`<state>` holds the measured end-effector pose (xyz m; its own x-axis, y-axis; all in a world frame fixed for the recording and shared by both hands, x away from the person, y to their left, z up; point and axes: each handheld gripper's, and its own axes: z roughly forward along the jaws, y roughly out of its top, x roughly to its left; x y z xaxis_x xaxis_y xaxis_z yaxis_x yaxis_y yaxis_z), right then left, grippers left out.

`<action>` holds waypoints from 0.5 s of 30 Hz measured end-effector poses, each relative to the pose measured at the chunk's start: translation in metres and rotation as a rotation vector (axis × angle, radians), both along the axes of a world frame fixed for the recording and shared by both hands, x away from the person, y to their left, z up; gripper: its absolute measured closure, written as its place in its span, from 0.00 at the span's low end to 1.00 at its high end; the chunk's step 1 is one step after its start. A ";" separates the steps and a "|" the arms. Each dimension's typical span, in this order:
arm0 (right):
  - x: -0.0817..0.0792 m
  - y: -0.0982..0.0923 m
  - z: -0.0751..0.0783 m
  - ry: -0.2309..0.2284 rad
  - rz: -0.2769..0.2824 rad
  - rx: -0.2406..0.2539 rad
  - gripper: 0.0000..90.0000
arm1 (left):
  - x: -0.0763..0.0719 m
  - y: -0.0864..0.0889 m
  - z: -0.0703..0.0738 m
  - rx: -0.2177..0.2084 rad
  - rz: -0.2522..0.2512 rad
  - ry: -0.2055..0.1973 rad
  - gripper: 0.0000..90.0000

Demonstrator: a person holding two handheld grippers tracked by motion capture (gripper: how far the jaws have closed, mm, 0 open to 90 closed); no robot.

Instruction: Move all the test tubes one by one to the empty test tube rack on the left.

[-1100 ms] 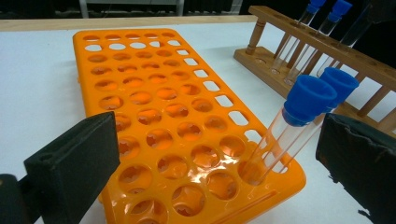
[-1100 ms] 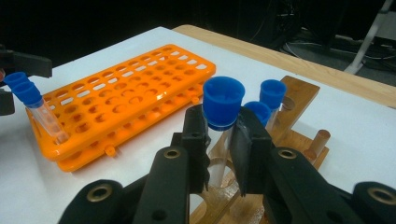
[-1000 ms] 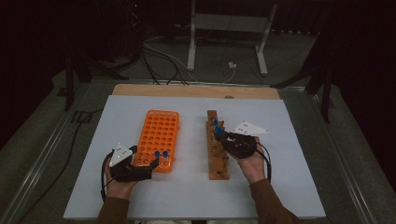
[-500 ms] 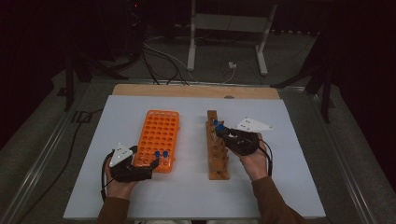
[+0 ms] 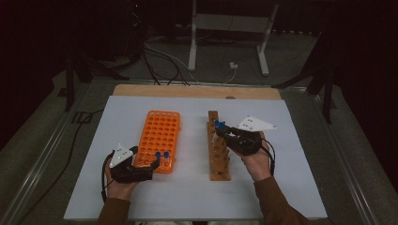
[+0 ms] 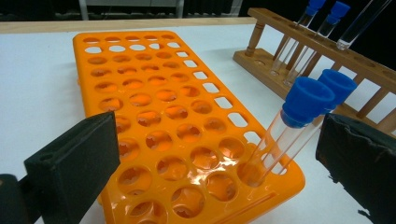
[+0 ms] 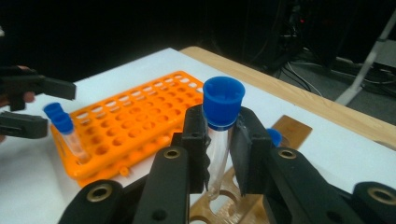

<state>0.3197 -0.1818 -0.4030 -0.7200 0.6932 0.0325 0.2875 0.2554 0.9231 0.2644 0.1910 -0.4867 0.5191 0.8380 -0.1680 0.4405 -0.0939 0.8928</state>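
High view: white table sheet fills the middle of the frame; orange tube rack lies left of centre, wooden tube rack right of centre, the two well apart.

Risks, as I judge them:
- Held tube's lower end sits just at a hole of the wooden tube rack in the right gripper view. If the gripper tilts or travels sideways before the glass is clear, the tube could bind, tip the rack or crack.
- Grip is on smooth glass below the cap. A slack squeeze could let the tube slide down through the pads.
- On the way to the orange tube rack, the two capped tubes standing at its near corner crowd the free holes beside them; a careless approach could knock them over.
- Left gripper's jaws flank those tubes closely; a stray twitch could bump them.

Right gripper, centre right of the high view: jaws drawn in narrow, clamped on a blue-capped test tube, held upright, cap above the pads, over the far part of the wooden rack.

Left gripper, lower left of the high view: jaws wide, holding nothing, parked at the near end of the orange rack, one jaw either side of the two capped tubes, apart from them.
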 end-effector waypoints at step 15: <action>-0.005 0.012 0.003 0.009 0.055 0.008 0.85 | -0.002 0.000 0.002 -0.001 0.015 -0.020 0.01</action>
